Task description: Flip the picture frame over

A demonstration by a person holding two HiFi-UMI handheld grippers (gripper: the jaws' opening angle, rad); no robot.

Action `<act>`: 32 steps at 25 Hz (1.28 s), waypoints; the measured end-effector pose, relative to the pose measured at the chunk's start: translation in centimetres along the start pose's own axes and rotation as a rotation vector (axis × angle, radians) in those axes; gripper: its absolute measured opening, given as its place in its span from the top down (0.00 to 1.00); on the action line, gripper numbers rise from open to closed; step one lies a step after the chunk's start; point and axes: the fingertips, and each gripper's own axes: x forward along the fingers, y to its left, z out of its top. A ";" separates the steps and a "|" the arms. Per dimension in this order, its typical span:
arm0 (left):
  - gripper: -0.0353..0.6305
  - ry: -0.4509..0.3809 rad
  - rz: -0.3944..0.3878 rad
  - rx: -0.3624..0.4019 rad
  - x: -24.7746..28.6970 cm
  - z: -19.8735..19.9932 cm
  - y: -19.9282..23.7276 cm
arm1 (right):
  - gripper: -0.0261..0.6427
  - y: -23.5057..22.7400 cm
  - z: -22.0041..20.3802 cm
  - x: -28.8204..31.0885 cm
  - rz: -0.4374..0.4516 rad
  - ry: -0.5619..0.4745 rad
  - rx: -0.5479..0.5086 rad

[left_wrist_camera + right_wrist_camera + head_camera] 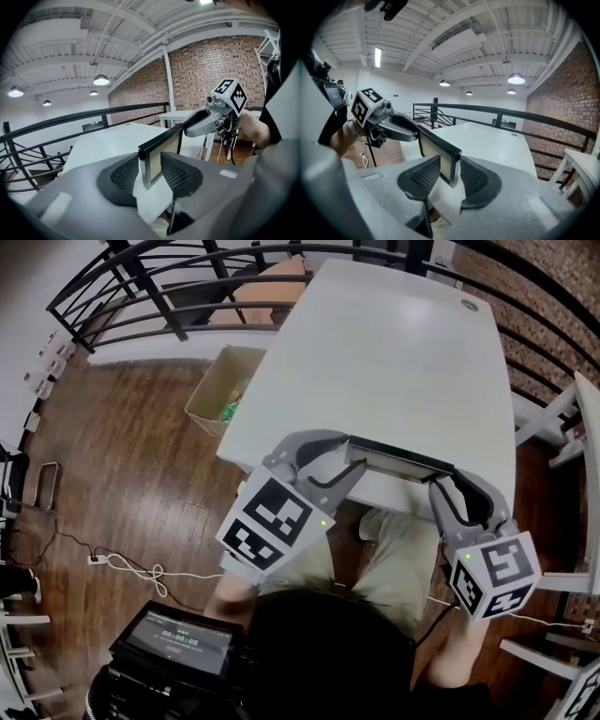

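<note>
A black picture frame [398, 457] with a pale beige face hangs edge-up just above the near edge of the white table [394, 352]. My left gripper [345, 468] is shut on its left end and my right gripper [450, 486] on its right end. In the left gripper view the frame's end [156, 159] stands upright between the mesh pads [126, 174] of my left gripper [152, 165], with the right gripper [211, 121] at the far end. The right gripper view mirrors this: my right gripper [450, 171] clamps the frame [443, 161], and the left gripper [386, 124] holds the other end.
An open cardboard box [217, 390] sits on the wooden floor left of the table. A black railing [141, 282] curves around behind it. A white chair [572, 427] stands at the right. A screen device [178, 638] is at the lower left, near the person's lap.
</note>
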 end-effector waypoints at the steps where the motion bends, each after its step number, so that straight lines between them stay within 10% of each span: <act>1: 0.70 0.002 0.001 0.002 0.1 0.0 0.1 | 0.78 -0.1 0.0 0.1 -0.001 0.003 -0.001; 32: 0.67 0.056 -0.067 -0.078 9.1 -1.6 4.5 | 0.77 -6.9 -2.4 7.6 -0.024 0.082 0.079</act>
